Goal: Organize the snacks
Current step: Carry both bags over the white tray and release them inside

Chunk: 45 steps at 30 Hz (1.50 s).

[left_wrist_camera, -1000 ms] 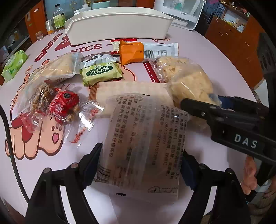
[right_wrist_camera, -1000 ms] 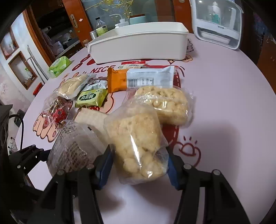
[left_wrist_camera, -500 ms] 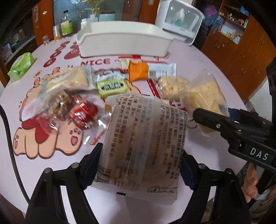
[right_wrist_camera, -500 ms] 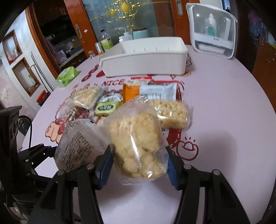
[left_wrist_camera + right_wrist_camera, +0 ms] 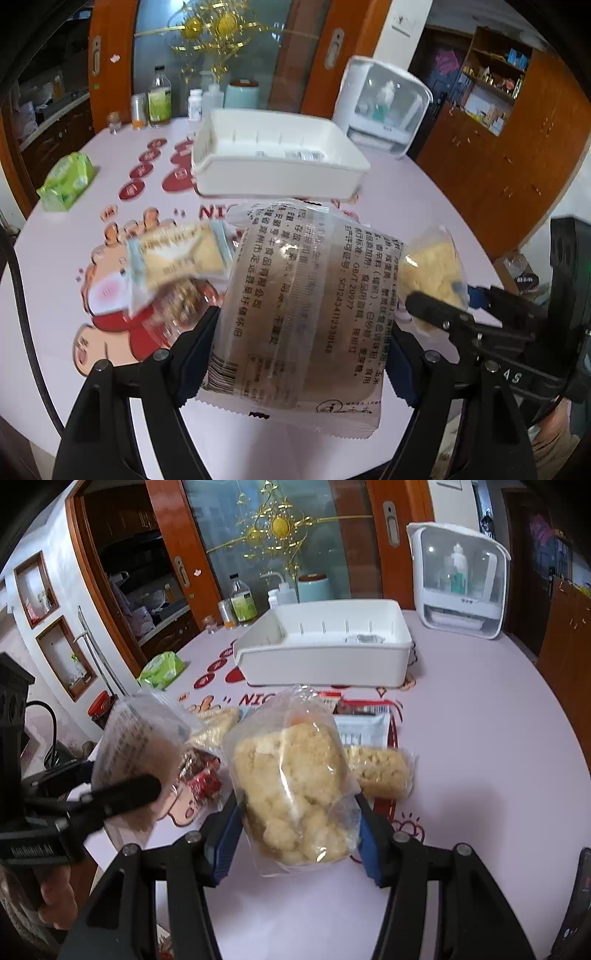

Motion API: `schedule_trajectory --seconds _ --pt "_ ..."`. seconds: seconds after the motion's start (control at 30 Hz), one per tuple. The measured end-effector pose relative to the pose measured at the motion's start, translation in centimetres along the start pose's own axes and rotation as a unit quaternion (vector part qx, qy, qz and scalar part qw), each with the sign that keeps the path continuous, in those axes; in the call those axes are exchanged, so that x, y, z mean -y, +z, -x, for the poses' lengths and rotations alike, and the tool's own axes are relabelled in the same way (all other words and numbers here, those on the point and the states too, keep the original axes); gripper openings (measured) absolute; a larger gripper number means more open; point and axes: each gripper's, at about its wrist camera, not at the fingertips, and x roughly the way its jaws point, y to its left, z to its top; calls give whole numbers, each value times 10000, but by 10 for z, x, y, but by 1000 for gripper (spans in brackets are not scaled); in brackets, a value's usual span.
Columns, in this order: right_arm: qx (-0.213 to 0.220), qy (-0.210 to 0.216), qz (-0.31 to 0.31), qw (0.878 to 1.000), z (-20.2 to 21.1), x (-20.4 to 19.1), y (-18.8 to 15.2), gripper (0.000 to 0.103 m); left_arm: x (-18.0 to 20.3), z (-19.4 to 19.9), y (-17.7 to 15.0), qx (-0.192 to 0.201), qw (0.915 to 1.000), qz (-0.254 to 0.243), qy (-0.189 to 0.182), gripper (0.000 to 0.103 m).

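1. The surface (image 5: pixel 480 760) under you is a round pink top printed with cartoon figures and red letters; you can read "NIC" before the held packets cover the rest.
2. The white bin (image 5: pixel 280 166) stands on the far side of the surface, open side up, with something small and clear lying at its bottom. It sits well beyond both claws, past the loose snacks.
3. A white box with a clear front (image 5: pixel 461 579) stands to the right of the bin, bottles visible inside; its small markings are too small to read.
4. Your left claw (image 5: pixel 299 350) is clenched on a clear wrapped cake (image 5: pixel 299 310), one pad on each side edge. The wrapper's back faces the camera with black Chinese print; "GB/T 20977" and a barcode can be made out. The packet is lifted clear of the surface.
5. Your right claw (image 5: pixel 295 834) grips a clear bag of puffed rice chunks (image 5: pixel 295 790) between its blue pads, raised off the surface, with no label on the bag that you can read.
6. Loose snacks lie between the claws and the bin: a second puffed rice packet (image 5: pixel 380 771), a white wrapper with a barcode (image 5: pixel 364 731), a red-wrapped sweet (image 5: pixel 201 779).
7. A green packet (image 5: pixel 66 181) lies apart at the left edge.
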Motion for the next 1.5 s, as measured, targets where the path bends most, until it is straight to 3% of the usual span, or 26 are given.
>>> schedule_trajectory --seconds 0.3,0.53,0.7,0.77,0.97,1.07,1.17,1.33,1.43,1.5 --pt "326 -82 26 9994 18 -1 56 56 -7 27 67 446 9987 -149 205 79" --pt "683 -327 -24 9971 34 9 138 56 -21 29 147 514 9986 134 80 79" --pt "947 -478 -152 9942 33 21 191 56 -23 25 205 762 9953 18 605 80" --pt "924 -498 -273 9941 22 29 214 56 -26 15 222 714 9954 76 632 80" --pt "770 -885 -276 9927 -33 43 255 57 -33 -46 268 444 9948 78 914 80" --pt "525 -960 -330 9934 -73 53 269 57 -39 -89 286 184 9962 174 829 80" --pt "319 -1003 -373 9937 -111 61 274 58 -37 -124 293 168 9955 155 919 80" --pt "-275 -891 -585 9939 -166 76 272 58 -44 -178 292 -85 9965 385 743 81" --pt "-580 -744 -724 9929 -189 82 266 64 -54 -211 289 -509 9941 518 804 83" --pt "-628 -738 -657 9931 -195 82 264 80 -60 -218 286 -434 9928 583 949 83"
